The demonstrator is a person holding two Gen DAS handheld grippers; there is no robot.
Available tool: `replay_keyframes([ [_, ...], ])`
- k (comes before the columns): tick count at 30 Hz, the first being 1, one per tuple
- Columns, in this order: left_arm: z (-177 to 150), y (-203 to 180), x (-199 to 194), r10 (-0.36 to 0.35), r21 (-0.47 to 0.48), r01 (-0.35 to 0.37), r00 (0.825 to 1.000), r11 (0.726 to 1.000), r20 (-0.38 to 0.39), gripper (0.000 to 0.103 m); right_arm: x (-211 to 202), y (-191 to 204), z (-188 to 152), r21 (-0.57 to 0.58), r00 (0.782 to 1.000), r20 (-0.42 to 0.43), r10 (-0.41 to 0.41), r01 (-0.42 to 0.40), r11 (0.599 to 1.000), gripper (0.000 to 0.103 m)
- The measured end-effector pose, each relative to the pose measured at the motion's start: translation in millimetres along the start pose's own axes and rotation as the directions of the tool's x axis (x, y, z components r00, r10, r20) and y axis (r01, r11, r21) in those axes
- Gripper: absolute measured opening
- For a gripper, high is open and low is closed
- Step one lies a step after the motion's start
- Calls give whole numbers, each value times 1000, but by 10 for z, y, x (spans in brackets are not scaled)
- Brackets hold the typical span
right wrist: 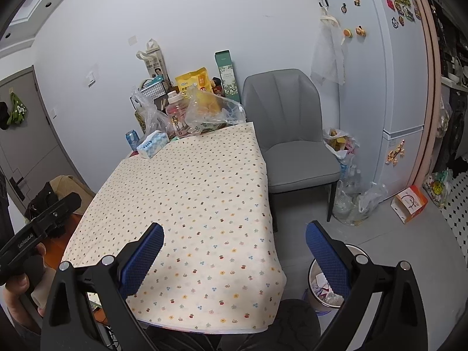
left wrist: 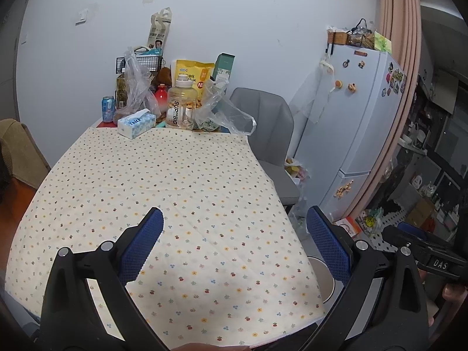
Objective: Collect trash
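A small white trash bin [right wrist: 317,280] with crumpled wrappers inside stands on the floor at the table's near right corner; its rim also shows in the left wrist view [left wrist: 327,283]. My left gripper [left wrist: 234,234] is open and empty above the near part of the floral tablecloth [left wrist: 175,181]. My right gripper [right wrist: 234,245] is open and empty above the table's near right edge [right wrist: 269,204], its right finger over the bin. No loose trash shows on the cloth in front of either gripper.
At the table's far end stand a tissue box [left wrist: 136,122], a blue can [left wrist: 108,108], a big clear bottle [left wrist: 180,105], plastic bags [left wrist: 222,108] and snack packs. A grey chair [right wrist: 292,134], floor bags [right wrist: 351,199], a fridge [right wrist: 389,87] and an orange box [right wrist: 409,203] lie right.
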State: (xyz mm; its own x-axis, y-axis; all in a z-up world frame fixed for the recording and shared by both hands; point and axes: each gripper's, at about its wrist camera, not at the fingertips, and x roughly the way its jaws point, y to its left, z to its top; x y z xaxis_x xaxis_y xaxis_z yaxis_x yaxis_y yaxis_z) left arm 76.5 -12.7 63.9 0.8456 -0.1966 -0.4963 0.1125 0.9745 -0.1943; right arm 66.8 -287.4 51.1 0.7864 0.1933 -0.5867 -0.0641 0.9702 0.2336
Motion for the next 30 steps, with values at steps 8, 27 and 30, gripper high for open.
replay_keyframes([
  [8, -12, -4, 2, 4, -2, -4, 1000, 1000, -1, 97, 40, 24, -32, -1, 1000, -8, 4, -4, 1000, 95],
  [27, -43, 56, -49, 16, -12, -16, 1000, 1000, 9, 97, 30, 49, -36, -7, 1000, -8, 6, -6, 1000, 95],
  [30, -43, 53, -47, 15, -12, -15, 1000, 1000, 8, 97, 31, 54, -35, -8, 1000, -8, 6, -6, 1000, 95],
])
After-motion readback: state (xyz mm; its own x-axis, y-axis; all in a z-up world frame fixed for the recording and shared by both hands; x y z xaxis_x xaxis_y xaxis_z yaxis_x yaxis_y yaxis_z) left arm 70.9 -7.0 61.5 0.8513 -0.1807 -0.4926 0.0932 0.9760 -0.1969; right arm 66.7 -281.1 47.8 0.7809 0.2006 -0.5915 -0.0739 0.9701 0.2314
